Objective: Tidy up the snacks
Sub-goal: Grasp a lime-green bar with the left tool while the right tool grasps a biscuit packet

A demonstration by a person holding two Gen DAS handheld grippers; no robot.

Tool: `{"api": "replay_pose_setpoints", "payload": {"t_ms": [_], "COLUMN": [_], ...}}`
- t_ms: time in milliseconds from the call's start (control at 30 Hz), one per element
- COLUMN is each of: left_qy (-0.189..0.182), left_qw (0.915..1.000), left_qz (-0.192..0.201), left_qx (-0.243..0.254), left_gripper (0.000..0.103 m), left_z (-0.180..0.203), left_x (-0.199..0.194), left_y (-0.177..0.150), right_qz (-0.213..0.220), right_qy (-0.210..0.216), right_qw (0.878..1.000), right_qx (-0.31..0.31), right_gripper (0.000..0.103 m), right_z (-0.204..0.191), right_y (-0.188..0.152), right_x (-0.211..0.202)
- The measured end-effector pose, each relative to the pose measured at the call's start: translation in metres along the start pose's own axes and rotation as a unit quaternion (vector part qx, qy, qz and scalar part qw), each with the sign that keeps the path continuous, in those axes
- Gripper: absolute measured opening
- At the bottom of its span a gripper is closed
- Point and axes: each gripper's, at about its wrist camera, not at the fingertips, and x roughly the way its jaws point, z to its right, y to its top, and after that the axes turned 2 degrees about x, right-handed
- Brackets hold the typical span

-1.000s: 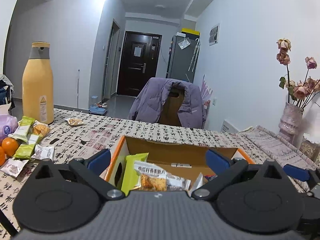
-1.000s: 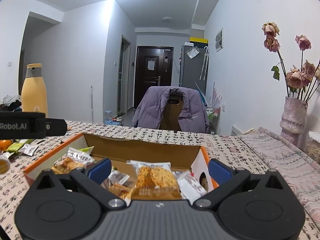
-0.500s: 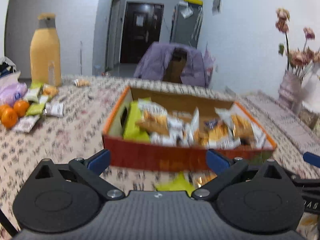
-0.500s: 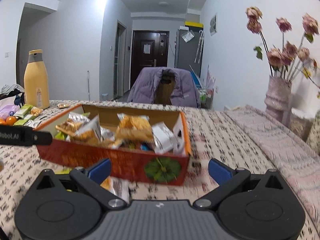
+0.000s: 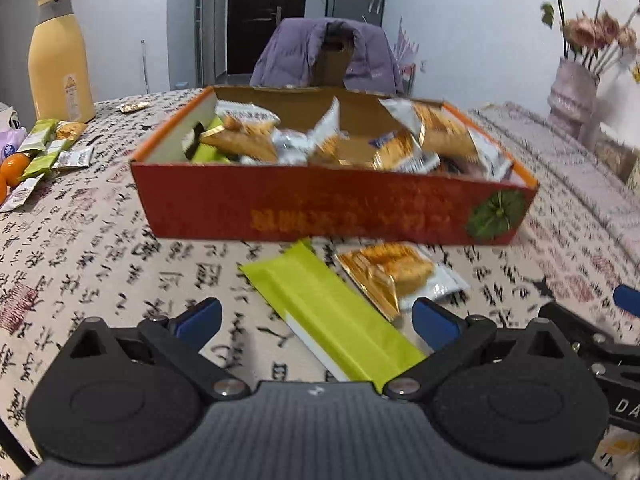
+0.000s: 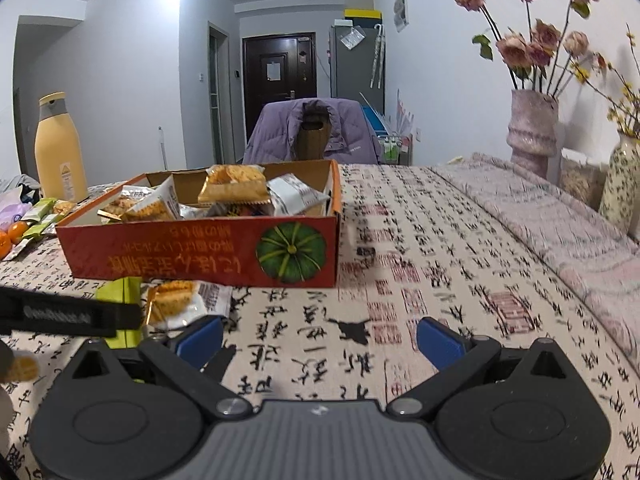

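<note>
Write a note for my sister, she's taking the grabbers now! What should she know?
Left gripper: open, empty, over the green packet.
Right gripper: open, empty, over bare tablecloth.
The red box already holds many snacks.
Left to do: the green packet and the orange cracker packet lying in front of the box, plus a small pile of packets by the yellow bottle. One more packet lies further back.

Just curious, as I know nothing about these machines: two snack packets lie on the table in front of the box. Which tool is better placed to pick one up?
Probably the left tool: it is open, with the green packet lying between its fingers. The right tool faces bare tablecloth.
</note>
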Motion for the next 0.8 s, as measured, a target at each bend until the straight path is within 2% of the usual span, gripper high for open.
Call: {"api": "replay_pose_setpoints", "payload": {"t_ms": [167, 267, 333, 667, 767, 800], "left_qy": [0.01, 0.01, 0.01, 0.027, 0.022, 0.015], "left_qw": [0.9998, 0.9998, 0.9997, 0.9996, 0.9996, 0.9996], "left_qz": [-0.008, -0.013, -0.018, -0.008, -0.003, -0.001], "left_qx": [0.017, 0.015, 0.015, 0.008, 0.018, 0.023], "left_gripper": [0.103, 0.094, 0.084, 0.076, 0.056, 0.041], "left_z": [0.009, 0.006, 0.002, -0.024, -0.024, -0.024], "left_x": [0.004, 0.004, 0.003, -0.003, -0.004, -0.005], "left_y": [-0.007, -0.008, -0.01, -0.014, -0.014, -0.014], "right_qz": [-0.005, -0.005, -0.006, -0.009, -0.012, -0.013], "right_qy": [0.002, 0.002, 0.001, 0.003, 0.005, 0.006], "right_qw": [1.0, 1.0, 1.0, 1.0, 1.0, 1.0], "right_qx": [0.01, 0.013, 0.016, 0.025, 0.022, 0.021], "right_gripper": [0.103, 0.103, 0.103, 0.103, 0.103, 0.103], "right_z": [0.004, 0.005, 0.006, 0.007, 0.005, 0.004], "right_y": [-0.004, -0.006, -0.006, -0.009, -0.01, -0.01], "right_x": [0.0, -0.001, -0.001, 0.001, 0.002, 0.002]}}
